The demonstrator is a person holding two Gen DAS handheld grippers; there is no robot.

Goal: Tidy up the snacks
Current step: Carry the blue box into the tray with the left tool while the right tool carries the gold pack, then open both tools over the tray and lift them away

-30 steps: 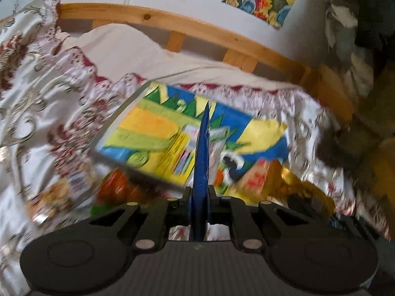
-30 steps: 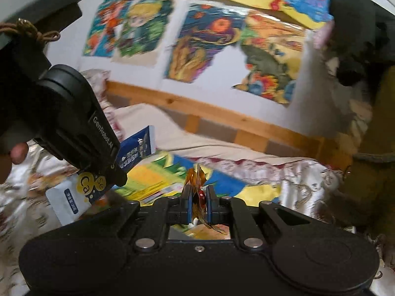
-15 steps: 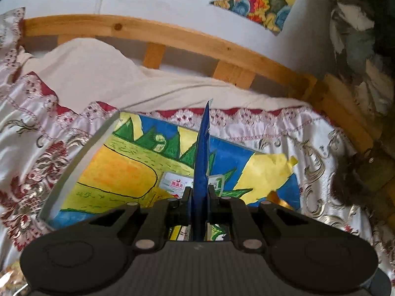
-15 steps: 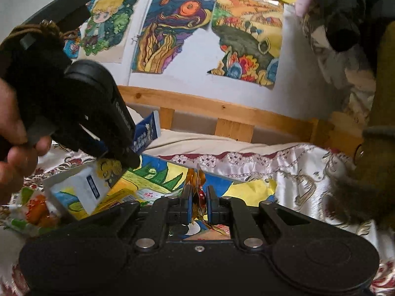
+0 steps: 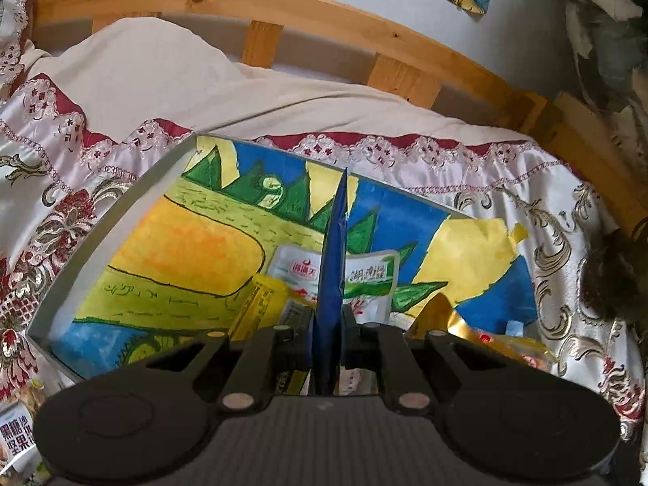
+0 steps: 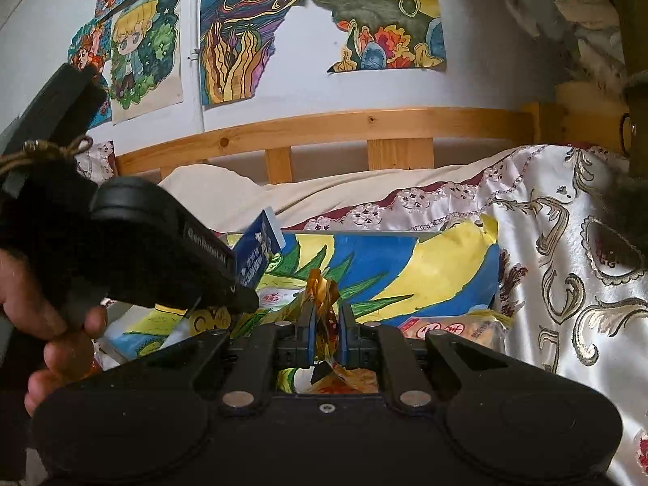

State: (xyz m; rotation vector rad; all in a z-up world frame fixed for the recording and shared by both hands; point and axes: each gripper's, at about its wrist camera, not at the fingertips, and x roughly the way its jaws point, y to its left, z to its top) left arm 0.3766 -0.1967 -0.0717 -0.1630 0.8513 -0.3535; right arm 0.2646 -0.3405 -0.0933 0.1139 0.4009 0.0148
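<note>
The left gripper (image 5: 329, 324) pinches a blue packet (image 5: 334, 267) edge-on; just beyond lie a white pouch (image 5: 370, 273) and yellow packet (image 5: 263, 303) inside the painted box (image 5: 121, 210); the right gripper (image 6: 326, 330) clamps a gold wrapper (image 6: 324, 295) over that box, left gripper (image 6: 243, 299) crowding its left.

A shallow box (image 5: 101, 239) lies on the bedspread (image 5: 526, 186) before me, the wooden headboard (image 5: 324, 12) behind it. Snack packets (image 5: 364, 271) lie inside, toward its near right. My left gripper (image 6: 243, 295) is left of my right gripper (image 6: 326, 324), both over the box.
</note>
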